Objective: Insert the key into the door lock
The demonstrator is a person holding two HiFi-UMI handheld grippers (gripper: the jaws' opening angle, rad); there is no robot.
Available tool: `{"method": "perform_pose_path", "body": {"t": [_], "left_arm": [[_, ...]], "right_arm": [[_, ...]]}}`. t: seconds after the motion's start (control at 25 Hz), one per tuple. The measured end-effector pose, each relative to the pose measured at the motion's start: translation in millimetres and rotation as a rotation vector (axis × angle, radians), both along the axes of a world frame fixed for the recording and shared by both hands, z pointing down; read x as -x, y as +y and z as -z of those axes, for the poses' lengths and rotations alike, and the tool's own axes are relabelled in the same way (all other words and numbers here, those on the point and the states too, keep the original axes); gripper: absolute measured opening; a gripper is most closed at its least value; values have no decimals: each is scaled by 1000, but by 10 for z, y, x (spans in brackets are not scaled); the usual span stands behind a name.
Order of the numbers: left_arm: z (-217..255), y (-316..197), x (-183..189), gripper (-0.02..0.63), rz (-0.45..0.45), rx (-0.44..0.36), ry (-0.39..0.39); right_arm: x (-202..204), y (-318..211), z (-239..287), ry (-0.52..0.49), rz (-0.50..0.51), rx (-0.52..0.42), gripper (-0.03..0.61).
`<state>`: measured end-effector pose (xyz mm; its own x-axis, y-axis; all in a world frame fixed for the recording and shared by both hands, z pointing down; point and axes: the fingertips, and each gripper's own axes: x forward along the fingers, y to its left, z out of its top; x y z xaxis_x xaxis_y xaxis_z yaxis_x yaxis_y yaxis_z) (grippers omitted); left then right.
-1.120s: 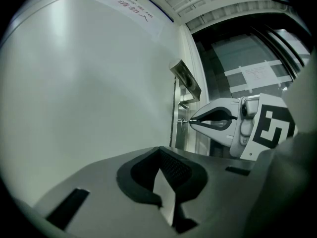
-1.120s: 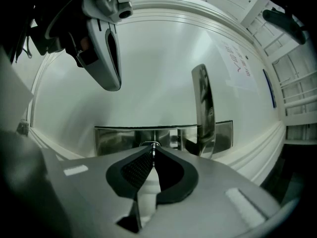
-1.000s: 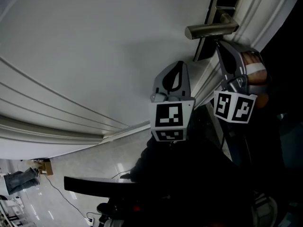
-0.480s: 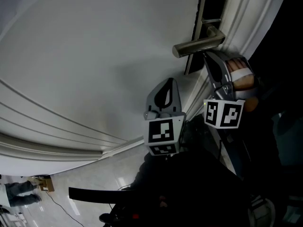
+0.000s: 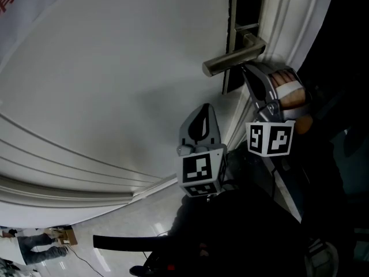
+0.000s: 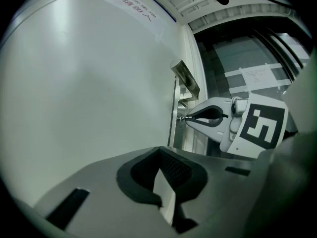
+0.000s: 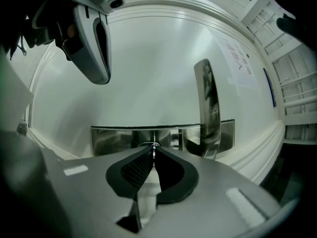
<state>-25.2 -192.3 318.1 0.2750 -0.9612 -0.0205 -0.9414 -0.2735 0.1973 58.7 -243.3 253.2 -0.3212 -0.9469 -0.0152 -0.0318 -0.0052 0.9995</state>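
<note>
right gripper [image 7: 153, 150]: fingers [image 7: 134, 168] closed on the key [image 7: 154, 154]; a thin metal blade is seen pinched at the tips, pointing at the door.
key position: tip is held against the lock plate [image 7: 114, 138], at a small round fitting just below the lever handle [image 7: 208, 108]. How far in it sits cannot be told.
left gripper [image 6: 159, 150]: fingers [image 6: 174, 168] pressed together at the tips, nothing held between them.
left gripper position: held near the door [image 5: 115, 68], below and left of the handle, apart from the right gripper, touching nothing visible.
lock plate: metallic strip at the door edge, with the lever handle projecting from it.
cross-check: in the left gripper view the key tip is seen meeting the plate edge.
hand [image 5: 286, 91]: wrapped around the right gripper body behind its marker cube [image 5: 270, 137].
</note>
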Motion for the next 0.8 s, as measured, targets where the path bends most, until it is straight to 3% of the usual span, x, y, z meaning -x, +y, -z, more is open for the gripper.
{"method": "perform_pose_path", "body": {"t": [0.8], "left_arm": [[-44,-34,36,2,12,3,-9]], "right_arm": [[-79,104,-26,-34,14,17,17]]}}
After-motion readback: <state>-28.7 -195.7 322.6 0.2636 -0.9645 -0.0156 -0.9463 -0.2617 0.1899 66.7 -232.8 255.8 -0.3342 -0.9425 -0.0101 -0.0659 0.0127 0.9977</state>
